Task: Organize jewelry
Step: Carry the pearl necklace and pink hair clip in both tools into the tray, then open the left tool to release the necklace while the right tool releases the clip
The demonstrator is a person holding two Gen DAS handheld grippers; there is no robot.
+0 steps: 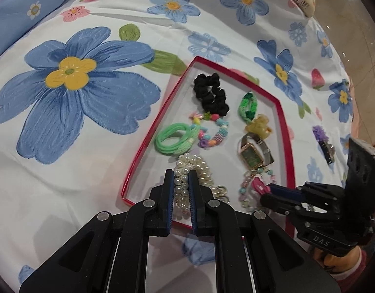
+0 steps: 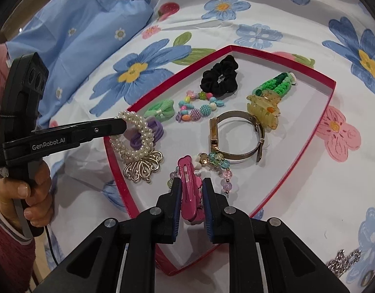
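the left hand-held gripper [image 1: 182, 183] is clamped on the pearl bracelet [image 2: 136, 136] and the right hand-held gripper [image 2: 191, 193] is clamped on the pink hair clip [image 2: 189, 190], both low over the red tray [image 2: 319, 122] on the bed, apparently to set them inside.

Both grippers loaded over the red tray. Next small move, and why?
Probably lower the right gripper a little and open it: its pink hair clip already hangs over the red tray, above the pastel bead bracelet. The left gripper is shut on the pearl bracelet, also over the tray.
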